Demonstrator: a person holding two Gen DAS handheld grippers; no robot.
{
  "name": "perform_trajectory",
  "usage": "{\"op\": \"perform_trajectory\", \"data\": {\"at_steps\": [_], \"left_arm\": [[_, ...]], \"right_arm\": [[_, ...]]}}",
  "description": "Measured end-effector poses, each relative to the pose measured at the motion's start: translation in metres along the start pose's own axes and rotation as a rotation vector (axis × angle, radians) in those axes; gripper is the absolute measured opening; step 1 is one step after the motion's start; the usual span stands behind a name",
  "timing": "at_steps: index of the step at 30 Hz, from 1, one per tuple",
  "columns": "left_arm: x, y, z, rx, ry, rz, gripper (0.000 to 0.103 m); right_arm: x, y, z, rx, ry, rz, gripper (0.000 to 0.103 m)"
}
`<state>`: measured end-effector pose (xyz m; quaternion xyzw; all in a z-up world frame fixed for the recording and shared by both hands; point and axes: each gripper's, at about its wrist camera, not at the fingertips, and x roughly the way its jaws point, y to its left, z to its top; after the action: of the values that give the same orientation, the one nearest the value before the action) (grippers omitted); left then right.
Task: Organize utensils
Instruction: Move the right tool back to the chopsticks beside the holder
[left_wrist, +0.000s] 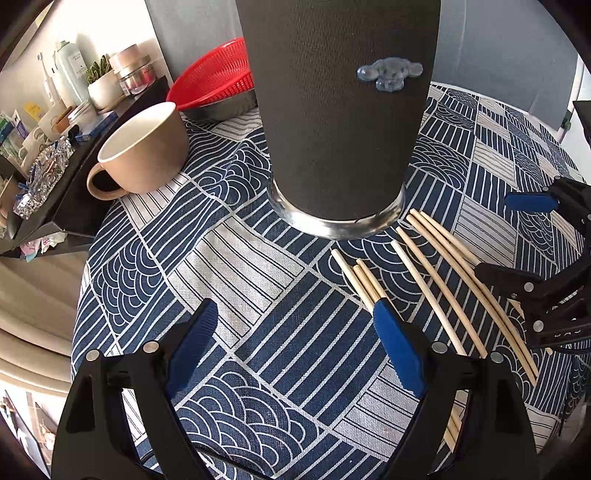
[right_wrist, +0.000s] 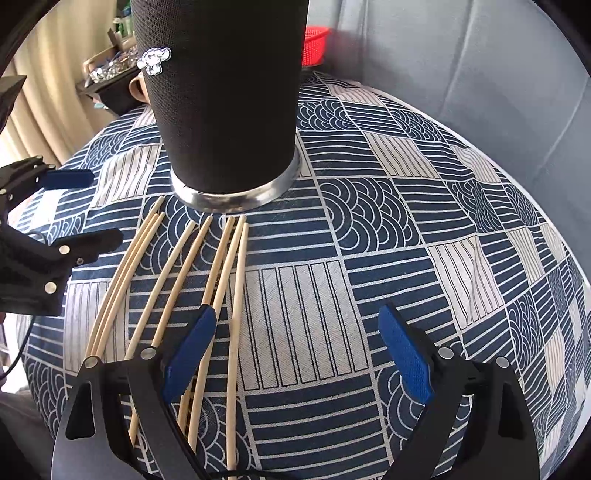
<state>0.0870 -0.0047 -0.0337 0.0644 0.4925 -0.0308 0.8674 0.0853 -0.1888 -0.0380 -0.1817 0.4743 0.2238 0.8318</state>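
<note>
1. tall dark holder (left_wrist: 338, 110) stands upright mid-counter on its metal base ring; likely the destination for the utensils, placed centrally so either hand can reach it. its opening is out of frame, so i cannot tell what it holds.
2. wooden chopsticks (right_wrist: 173, 280) lie loose on the patterned cloth (right_wrist: 369, 258), fanned out with their tips toward the holder's base, near it but not touching. none is lifted, so sorting looks not yet begun.
3. left gripper (left_wrist: 291, 343): jaws released, spread wide, nothing between them; its right pad sits above the nearest stick ends.
4. right gripper (right_wrist: 299, 350): jaws released, empty; its left pad overlaps the middle sticks, so it seems better placed for a first pick.
5. both point steeply down at the cloth, a ready stance.
6. beige mug (left_wrist: 144, 147) and red basket (left_wrist: 214, 79) sit behind the holder, apart from the sticks.
7. risk, by judgement: thin round sticks may roll or cross when pinched.
</note>
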Motion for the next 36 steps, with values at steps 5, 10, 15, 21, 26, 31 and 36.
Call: {"op": "perform_trajectory", "data": {"at_steps": [5,10,15,21,26,31,36], "left_arm": [[0.008,0.003,-0.001,-0.048,0.033,-0.052,0.084],[0.009,0.009,-0.005,-0.081,0.044,-0.055,0.087],[0.006,0.015,-0.008,-0.097,0.062,-0.039,0.087],[0.008,0.012,-0.003,-0.114,0.088,-0.070,0.085],[0.011,0.001,-0.003,-0.071,0.094,-0.038,0.086],[0.009,0.004,-0.006,-0.062,0.104,-0.014,0.085],[0.004,0.010,-0.007,-0.063,0.097,-0.060,0.060]], "right_arm": [[0.002,0.000,0.000,-0.004,-0.008,0.006,0.086],[0.000,0.000,0.000,-0.006,-0.010,-0.007,0.086],[-0.001,-0.001,0.001,-0.004,-0.007,-0.028,0.086],[-0.001,0.005,0.003,-0.033,-0.013,-0.035,0.086],[-0.001,0.002,0.001,-0.026,-0.013,-0.032,0.086],[0.001,0.000,-0.001,-0.035,0.008,-0.068,0.084],[0.003,-0.005,0.001,-0.027,0.028,0.036,0.059]]}}
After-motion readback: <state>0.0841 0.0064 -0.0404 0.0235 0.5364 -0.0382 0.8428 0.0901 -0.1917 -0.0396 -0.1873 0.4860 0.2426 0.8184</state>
